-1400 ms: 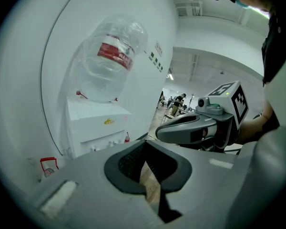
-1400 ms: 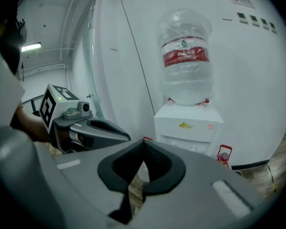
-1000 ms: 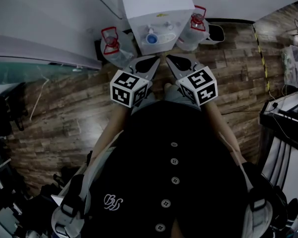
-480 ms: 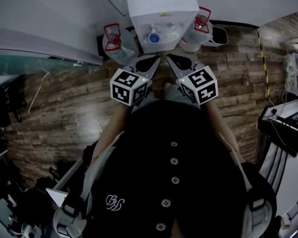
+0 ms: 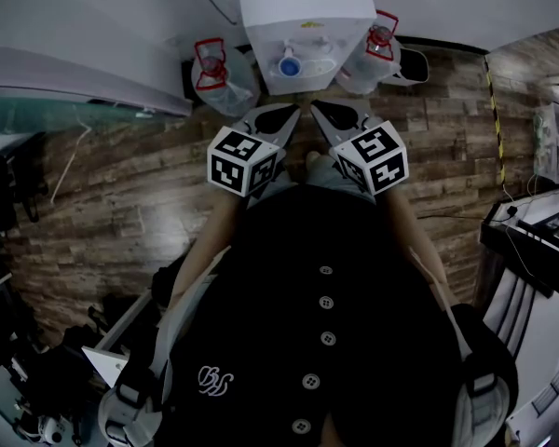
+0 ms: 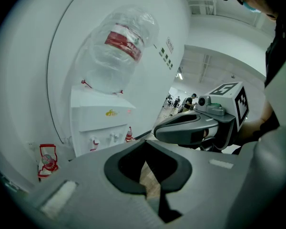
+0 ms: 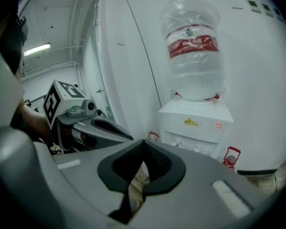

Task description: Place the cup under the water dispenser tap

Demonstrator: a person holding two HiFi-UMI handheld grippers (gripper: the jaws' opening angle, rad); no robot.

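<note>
The left claw [image 5: 284, 115] and right claw [image 5: 324, 112] are hanging clenched and empty, side by side. The water dispenser [image 5: 303, 7] is standing straight ahead on the far side, its taps [image 5: 287, 67] facing them. The cup is showing in no view.

One white water dispenser [image 5: 303, 12] carries one large bottle [image 7: 194, 46] upturned on top and two taps [image 7: 176, 144] on its front. Two spare bottles flank the dispenser: left bottle [image 5: 211, 77], right bottle [image 5: 373, 54]. Two grippers face it: left gripper [image 5: 294, 109], right gripper [image 5: 315, 106].
</note>
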